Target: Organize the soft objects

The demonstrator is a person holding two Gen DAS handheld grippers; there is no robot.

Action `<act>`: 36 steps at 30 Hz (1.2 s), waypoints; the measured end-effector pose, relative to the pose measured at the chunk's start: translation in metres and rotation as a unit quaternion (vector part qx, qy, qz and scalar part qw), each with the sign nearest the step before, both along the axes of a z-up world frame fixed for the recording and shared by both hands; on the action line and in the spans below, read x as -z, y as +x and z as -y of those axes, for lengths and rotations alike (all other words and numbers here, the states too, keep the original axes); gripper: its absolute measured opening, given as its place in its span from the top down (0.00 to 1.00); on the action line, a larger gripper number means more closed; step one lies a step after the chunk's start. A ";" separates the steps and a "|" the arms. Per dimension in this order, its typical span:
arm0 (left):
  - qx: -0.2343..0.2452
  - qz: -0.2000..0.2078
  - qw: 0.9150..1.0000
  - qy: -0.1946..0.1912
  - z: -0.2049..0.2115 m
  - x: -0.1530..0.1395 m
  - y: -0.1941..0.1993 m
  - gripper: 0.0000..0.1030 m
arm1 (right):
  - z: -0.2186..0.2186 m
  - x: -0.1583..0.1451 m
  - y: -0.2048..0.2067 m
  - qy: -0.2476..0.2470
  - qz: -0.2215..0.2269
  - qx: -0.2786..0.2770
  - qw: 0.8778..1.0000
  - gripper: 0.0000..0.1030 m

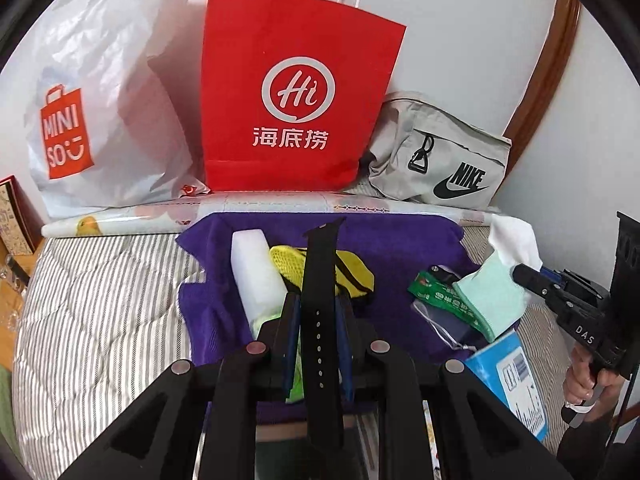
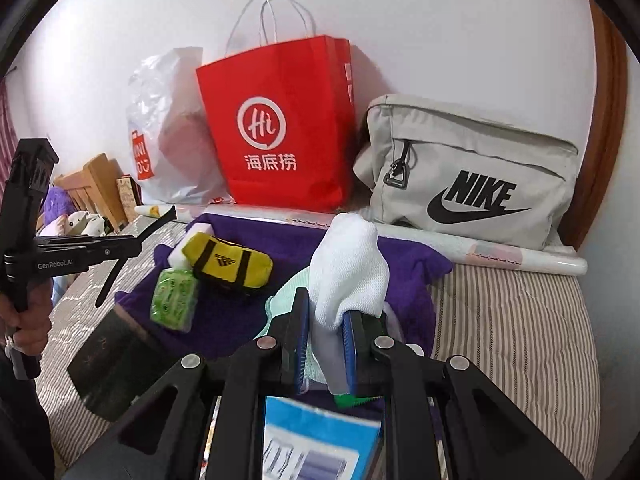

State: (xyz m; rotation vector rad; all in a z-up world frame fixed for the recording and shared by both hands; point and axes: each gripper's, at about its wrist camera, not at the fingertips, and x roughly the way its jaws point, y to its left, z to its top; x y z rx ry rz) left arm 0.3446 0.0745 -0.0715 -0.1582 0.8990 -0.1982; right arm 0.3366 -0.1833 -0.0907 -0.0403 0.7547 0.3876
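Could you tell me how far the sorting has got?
Nothing looks stowed yet. In hand: left gripper clamps a black strap, right gripper a white cloth. Yellow pouch and green packet remain on the purple towel.

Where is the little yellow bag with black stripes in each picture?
Left wrist view: the yellow bag lies at centre on the purple cloth, partly hidden behind the black strap.
Right wrist view: it lies left of centre, beside the green packet.
Shared landmark: the red paper bag stands behind it.
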 end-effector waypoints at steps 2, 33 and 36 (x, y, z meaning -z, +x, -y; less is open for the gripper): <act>0.001 -0.003 1.000 0.000 0.001 0.003 0.006 0.84 | 0.000 0.004 0.007 -0.001 -0.007 0.000 1.000 0.85; 0.005 -0.046 0.999 -0.028 0.000 0.028 0.030 0.65 | -0.005 0.035 0.037 -0.021 -0.069 -0.005 0.997 0.47; 0.007 -0.040 0.999 -0.024 0.001 0.021 0.022 0.65 | -0.004 0.026 0.028 -0.022 -0.062 -0.003 0.998 0.47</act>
